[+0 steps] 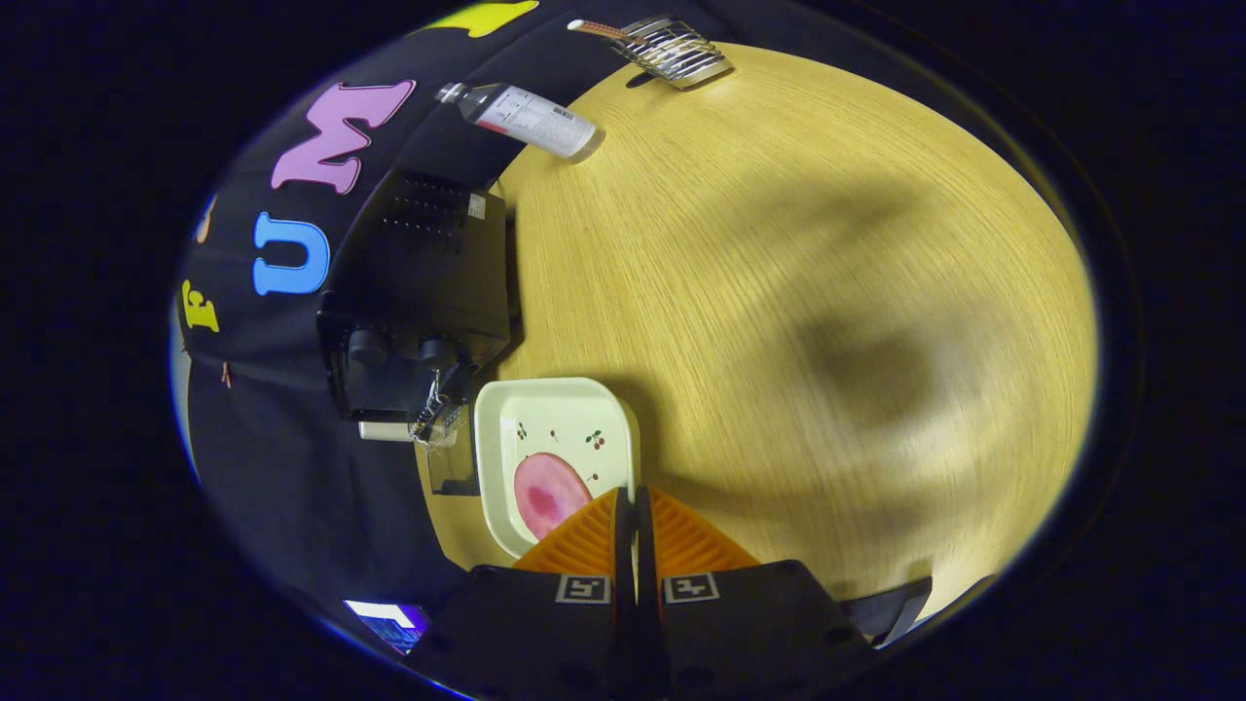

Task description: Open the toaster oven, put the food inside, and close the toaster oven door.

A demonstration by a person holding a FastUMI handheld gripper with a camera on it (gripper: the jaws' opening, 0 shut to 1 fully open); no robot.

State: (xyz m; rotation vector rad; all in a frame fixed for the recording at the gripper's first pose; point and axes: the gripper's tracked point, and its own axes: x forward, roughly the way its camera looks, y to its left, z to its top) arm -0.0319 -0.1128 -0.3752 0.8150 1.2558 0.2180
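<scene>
Oven (419,292): black box at the wooden table's (798,292) edge, back against the booth wall. Long axis running from its vented rear top toward the two knobs at the near end. Glass door (450,458) seemingly dropped open toward the plate, pale handle at its outer edge; angle hard to judge under the fisheye bend.

Food (547,495): flat pink oval slice, darker centre, lying on the plate (560,409) just beside the oven door. Long axis pointing roughly back toward the fingers. Plate cream, square with rounded corners, small cherry print, smooth raised rim.

Gripper (635,498): fingers pressed together, nothing between them, tips over the plate's near rim, right beside the food. Ribbed pads, fingers aimed past the plate across the table.

Beyond the oven: clear plastic bottle (526,119) on its side, white label, at the table edge. Farther still, a wire metal rack (674,49) with a wooden handle. Table light, fine-grained, shadowed in the middle.
</scene>
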